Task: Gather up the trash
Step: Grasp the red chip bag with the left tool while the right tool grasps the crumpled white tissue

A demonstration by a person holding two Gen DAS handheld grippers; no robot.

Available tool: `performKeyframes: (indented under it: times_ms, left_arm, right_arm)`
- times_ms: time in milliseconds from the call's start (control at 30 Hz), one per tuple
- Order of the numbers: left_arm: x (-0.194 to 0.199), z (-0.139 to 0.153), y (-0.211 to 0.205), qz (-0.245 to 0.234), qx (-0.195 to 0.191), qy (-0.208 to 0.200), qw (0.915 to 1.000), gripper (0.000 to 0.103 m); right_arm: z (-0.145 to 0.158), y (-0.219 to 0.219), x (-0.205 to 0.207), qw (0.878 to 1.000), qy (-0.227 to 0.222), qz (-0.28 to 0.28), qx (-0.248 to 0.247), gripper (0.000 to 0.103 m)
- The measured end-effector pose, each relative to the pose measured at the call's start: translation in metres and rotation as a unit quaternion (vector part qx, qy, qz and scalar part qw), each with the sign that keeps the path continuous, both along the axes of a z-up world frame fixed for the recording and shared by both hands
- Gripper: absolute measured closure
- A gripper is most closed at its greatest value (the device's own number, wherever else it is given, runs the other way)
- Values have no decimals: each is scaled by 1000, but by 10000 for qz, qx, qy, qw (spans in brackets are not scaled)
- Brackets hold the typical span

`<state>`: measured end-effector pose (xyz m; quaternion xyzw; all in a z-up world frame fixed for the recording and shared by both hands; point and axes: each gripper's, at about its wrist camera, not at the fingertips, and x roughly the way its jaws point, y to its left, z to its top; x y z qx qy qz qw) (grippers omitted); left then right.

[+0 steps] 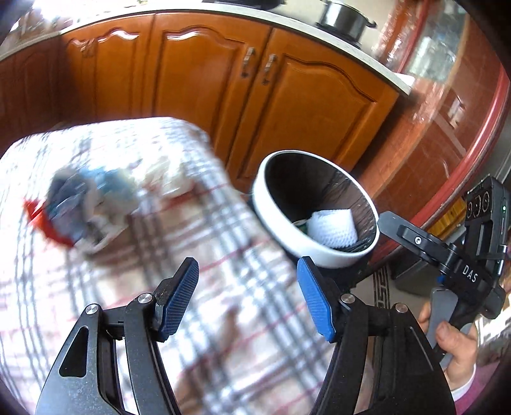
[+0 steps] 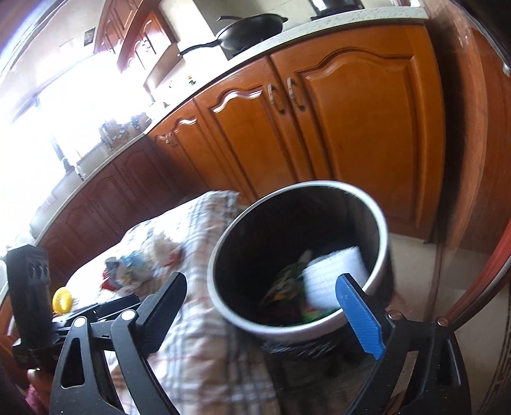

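Two grippers: both hover over the edge of a table draped in a plaid cloth (image 1: 198, 255), beside a round trash bin (image 1: 314, 204) with a pale rim.
Left gripper (image 1: 249, 298): blue-padded fingers spread wide, nothing between them, poised above the cloth just left of the bin.
Right gripper (image 2: 271, 300): fingers also spread and empty, its blue pad (image 2: 359, 314) overlapping the bin's near rim in the right wrist view.
Trash bin: stands on the floor against the table's corner, lined with a dark bag; inside lie a white foam net (image 1: 332, 228) and green wrappers (image 2: 284, 284).
Remaining trash: a blurred heap of blue, white and red wrappers (image 1: 83, 210) lies on the cloth, well left of the bin.
Yellow ring (image 2: 61, 299): on the table, farther from the bin than the heap.
Backdrop: wooden cabinets (image 1: 287, 102) run behind the bin; a black pan (image 2: 249, 28) sits on the counter above them.
Hand (image 1: 453, 348): seen to the right of the bin, gripping the other tool's handle.
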<state>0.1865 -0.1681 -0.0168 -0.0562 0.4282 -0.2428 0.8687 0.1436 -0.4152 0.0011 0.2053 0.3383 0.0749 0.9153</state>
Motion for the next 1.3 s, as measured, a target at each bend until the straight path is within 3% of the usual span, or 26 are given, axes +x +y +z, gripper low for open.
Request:
performKeyframes:
  times_ms: [200, 500, 700, 933, 1033, 1200, 1300]
  left_arm:
    - [-15, -1, 55, 495, -211, 39, 9985, 38]
    - [-24, -7, 119, 1149, -358, 80, 9927, 38]
    - [-20, -7, 150, 1541, -475, 89, 9869, 38]
    - [-6, -6, 175, 1857, -757, 143, 9796, 38]
    - [3, -5, 181, 1892, -857, 154, 9781, 39]
    - [22, -2, 187, 1971, -1007, 143, 9751, 41]
    - [38, -1, 188, 1963, -1063, 111, 9747, 41]
  right_arm:
    - [0, 36, -8, 9995, 112, 250, 136, 4]
    - [6, 92, -13, 9966, -273, 741, -230, 4]
    - [3, 113, -7, 9956, -390, 844, -67, 4]
    - [-7, 124, 19, 9958, -46, 874, 271, 5]
    - [-13, 128, 30, 9955, 84, 892, 325, 13]
    - [-18, 136, 51, 9952, 195, 935, 201, 36]
    - [-16, 138, 64, 9954, 119, 938, 174, 39]
